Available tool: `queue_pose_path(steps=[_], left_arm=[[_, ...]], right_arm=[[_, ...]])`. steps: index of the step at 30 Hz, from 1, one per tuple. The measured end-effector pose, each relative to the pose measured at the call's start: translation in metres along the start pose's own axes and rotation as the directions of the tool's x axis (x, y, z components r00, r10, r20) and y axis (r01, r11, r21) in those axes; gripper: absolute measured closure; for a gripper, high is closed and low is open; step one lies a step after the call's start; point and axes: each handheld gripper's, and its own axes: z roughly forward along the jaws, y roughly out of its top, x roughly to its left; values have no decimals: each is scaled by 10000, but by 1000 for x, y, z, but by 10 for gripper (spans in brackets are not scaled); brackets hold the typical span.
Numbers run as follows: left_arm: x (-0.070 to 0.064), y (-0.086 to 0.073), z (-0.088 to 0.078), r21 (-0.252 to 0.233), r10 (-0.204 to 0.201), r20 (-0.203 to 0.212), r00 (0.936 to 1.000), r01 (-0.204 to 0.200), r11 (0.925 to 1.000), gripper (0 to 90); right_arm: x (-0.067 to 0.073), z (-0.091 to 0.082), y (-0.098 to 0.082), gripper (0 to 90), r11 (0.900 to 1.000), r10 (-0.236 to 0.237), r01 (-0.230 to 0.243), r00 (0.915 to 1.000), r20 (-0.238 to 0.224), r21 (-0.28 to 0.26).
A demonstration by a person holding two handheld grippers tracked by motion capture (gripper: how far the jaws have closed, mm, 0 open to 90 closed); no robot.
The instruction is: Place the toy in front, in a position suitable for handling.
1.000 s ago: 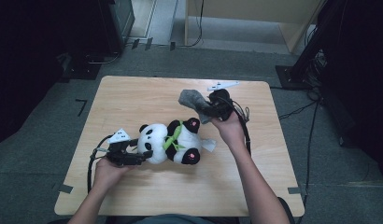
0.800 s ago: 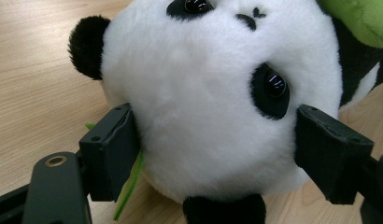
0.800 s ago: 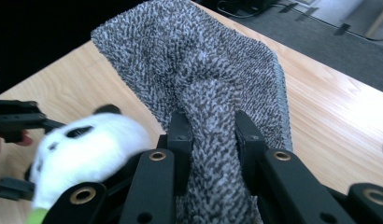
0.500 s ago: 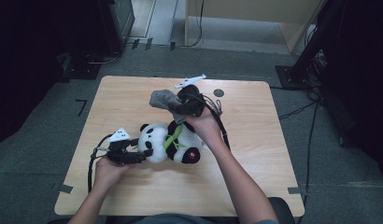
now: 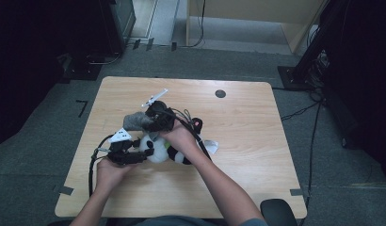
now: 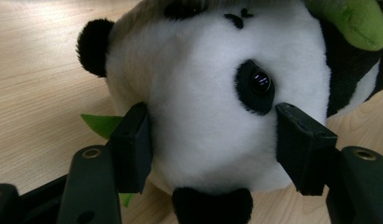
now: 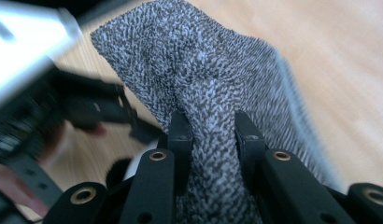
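Observation:
A black-and-white plush panda [image 5: 156,150] with green trim lies on the wooden table [image 5: 257,122]. My left gripper [image 5: 137,156] has its pads against both sides of the panda's head [image 6: 203,93]; its jaws have just been closing, with the head between them. My right gripper [image 5: 152,123] hangs just above the panda, shut on a speckled grey knitted cloth [image 5: 134,121]. In the right gripper view the cloth [image 7: 203,65] bunches between the two fingers [image 7: 180,135] and fans out beyond them. The right hand covers the panda's body.
A round black hole [image 5: 220,93] sits near the table's far edge. A white tag [image 5: 211,145] pokes out to the right of the panda. Grey carpet surrounds the table, with dark equipment [image 5: 111,23] and cables beyond the far side.
My right gripper has carried the grey cloth leftwards and slightly down, from the far right of the panda to above its head. The left hand stayed put while its jaws narrowed on the head.

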Motion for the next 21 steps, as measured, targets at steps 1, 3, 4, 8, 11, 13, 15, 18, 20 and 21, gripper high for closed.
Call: queue_pose_path(steps=[1,3,4,8,11,13,15,18,20,21], left_arm=[[0,0,0,22,-20,-6,10000,20,10000,374],[1,0,1,-68,-122,58,9999,122,9999,384],[2,0,1,-108,-117,58,9999,117,9999,389],[2,-1,3,-237,-123,102,9999,125,9996,392],[2,-1,3,-249,-98,110,9999,101,9996,396],[2,-1,3,-251,-158,133,9998,161,9996,396],[2,-1,3,-255,-141,116,9998,144,9996,396],[2,0,3,-284,-180,109,9998,183,9994,398],[2,0,3,-308,-194,103,9998,197,9993,398],[2,0,3,-321,-205,102,9997,208,9993,398]], right_arm=[[-1,6,-3,754,9998,-51,50,10000,73,173],[-6,9,-6,756,9997,257,-257,9997,-16,3],[-10,8,-7,755,9991,415,-415,9991,-60,-16],[-22,6,-9,754,9975,706,-706,9975,-27,-15],[-26,4,-10,758,9981,605,-610,9962,619,57],[-31,4,-11,760,9980,480,-525,9917,1195,349],[-40,4,-13,763,9923,1197,-1217,9903,707,242],[-45,3,-15,763,9930,1077,-1120,9887,1040,361],[-47,4,-15,763,9930,1001,-1075,9859,1344,491],[-49,4,-15,764,9925,1000,-1088,9849,1410,559]])
